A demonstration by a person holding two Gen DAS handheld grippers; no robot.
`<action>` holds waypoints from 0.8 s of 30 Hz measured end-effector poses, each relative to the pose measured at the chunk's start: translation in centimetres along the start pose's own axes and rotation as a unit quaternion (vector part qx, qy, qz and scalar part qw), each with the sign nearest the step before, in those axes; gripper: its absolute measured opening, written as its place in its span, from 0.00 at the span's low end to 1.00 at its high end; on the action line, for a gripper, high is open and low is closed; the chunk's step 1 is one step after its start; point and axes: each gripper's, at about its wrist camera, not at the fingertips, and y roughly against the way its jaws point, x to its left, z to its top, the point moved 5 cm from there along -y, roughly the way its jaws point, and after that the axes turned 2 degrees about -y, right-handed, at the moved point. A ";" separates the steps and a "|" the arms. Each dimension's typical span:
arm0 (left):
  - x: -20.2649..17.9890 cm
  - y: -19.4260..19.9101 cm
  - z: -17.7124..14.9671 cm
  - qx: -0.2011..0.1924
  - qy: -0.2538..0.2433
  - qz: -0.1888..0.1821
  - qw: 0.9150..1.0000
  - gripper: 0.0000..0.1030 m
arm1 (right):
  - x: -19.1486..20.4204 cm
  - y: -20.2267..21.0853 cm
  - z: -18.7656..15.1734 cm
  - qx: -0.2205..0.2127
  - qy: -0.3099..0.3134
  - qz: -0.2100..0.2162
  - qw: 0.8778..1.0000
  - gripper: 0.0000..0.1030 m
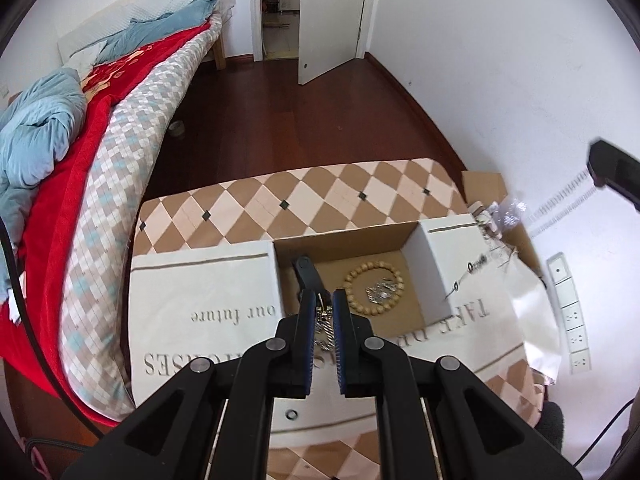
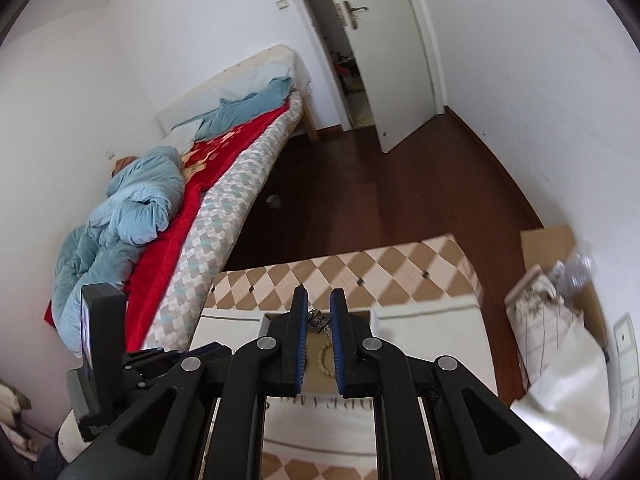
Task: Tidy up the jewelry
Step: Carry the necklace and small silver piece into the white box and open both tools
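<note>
Left wrist view: left gripper [image 1: 324,300] poised over open cardboard box [image 1: 344,236], jaws narrowed to a slim gap and clamped on one silver chain [image 1: 325,328] hanging between the blue pads. Inside the box, three items counted: one wooden bead bracelet [image 1: 374,288] lying flat on the box floor, one silver metal piece [image 1: 380,290] resting within the bracelet ring, one black clip-like object [image 1: 306,272] at the left of the floor, just beside the left fingertip. Box flanked by two white cloth-covered flaps [image 1: 200,292], printed text visible, all set on one checked brown-and-cream table [image 1: 320,188]. One further small chain with ring [image 1: 468,276] lying on the right flap, outside the box. One bed [image 1: 132,140] with red blanket and blue quilt at left, one white door [image 1: 332,16] ajar at rear, one wall socket strip [image 1: 570,312] at right. Right wrist view: right gripper [image 2: 319,312] raised above the same cardboard box [image 2: 316,314], jaws nearly closed, holding one dark tangled chain [image 2: 318,320] between the pads. One wooden bead bracelet [image 2: 323,358] partly visible below, between the fingers. Left gripper body [image 2: 132,360] visible at lower left, its fingertips hidden. One bed [image 2: 192,216], one door [image 2: 384,40], one checked table [image 2: 360,268], one crumpled white bag [image 2: 560,360] at right.
</note>
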 end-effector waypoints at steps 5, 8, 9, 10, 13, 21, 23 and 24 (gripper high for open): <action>0.8 -2.7 0.0 0.023 0.005 0.007 1.000 0.06 | 0.3 -5.6 0.4 0.041 0.017 -0.015 0.999 0.11; 1.3 -4.5 -0.3 0.040 0.010 0.010 0.999 0.06 | -0.2 -9.0 0.1 0.066 0.025 -0.028 0.997 0.11; 1.3 -4.9 -0.4 0.045 0.011 0.010 0.999 0.06 | -0.4 -9.9 -0.1 0.072 0.026 -0.032 0.997 0.11; 1.5 -5.4 -0.5 0.049 0.013 0.011 0.999 0.06 | -0.6 -11.1 -0.4 0.083 0.028 -0.036 0.996 0.11; 1.8 -6.9 -0.8 0.067 0.019 0.006 0.998 0.06 | -1.0 -13.4 -1.0 0.103 0.033 -0.046 0.993 0.11; 2.4 -8.6 -0.5 0.094 0.058 -0.039 0.993 0.12 | -2.3 -16.9 -2.5 0.143 0.025 -0.058 0.988 0.12; 2.6 -8.1 0.0 0.086 0.059 -0.036 0.994 0.21 | -2.4 -17.0 -2.6 0.148 0.020 -0.057 0.987 0.13; 2.7 -7.8 0.3 0.081 0.059 -0.034 0.994 0.38 | -2.6 -17.0 -2.7 0.150 0.017 -0.056 0.987 0.16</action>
